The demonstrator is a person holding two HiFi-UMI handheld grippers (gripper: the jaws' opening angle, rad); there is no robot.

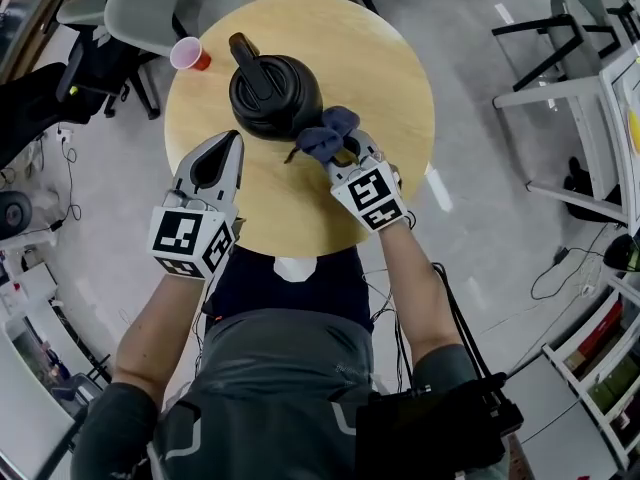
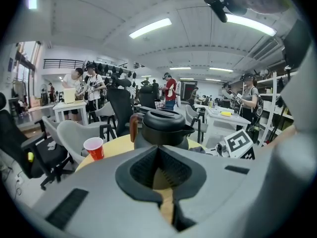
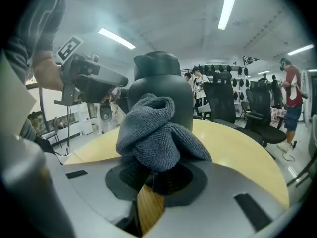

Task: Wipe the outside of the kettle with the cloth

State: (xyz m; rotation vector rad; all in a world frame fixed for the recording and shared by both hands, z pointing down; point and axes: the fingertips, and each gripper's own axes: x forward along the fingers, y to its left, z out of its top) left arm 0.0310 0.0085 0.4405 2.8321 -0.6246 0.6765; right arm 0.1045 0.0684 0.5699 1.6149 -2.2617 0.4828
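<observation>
A black kettle (image 1: 275, 93) with a brown-edged handle stands near the middle of the round wooden table (image 1: 400, 78). My right gripper (image 1: 345, 154) is shut on a bunched blue-grey cloth (image 1: 328, 133), which lies against the kettle's near right side. In the right gripper view the cloth (image 3: 153, 133) bulges out of the jaws (image 3: 158, 175) and covers the lower part of the kettle (image 3: 163, 73). My left gripper (image 1: 236, 140) is shut and empty, just short of the kettle's near left side. The left gripper view has the kettle (image 2: 163, 128) straight ahead of the jaws (image 2: 158, 150).
A red cup (image 1: 190, 55) stands at the table's far left edge, left of the kettle, and also shows in the left gripper view (image 2: 94, 148). Grey chairs (image 1: 150, 8) crowd the far side of the table. White desks (image 1: 600, 98) stand to the right. People stand in the background.
</observation>
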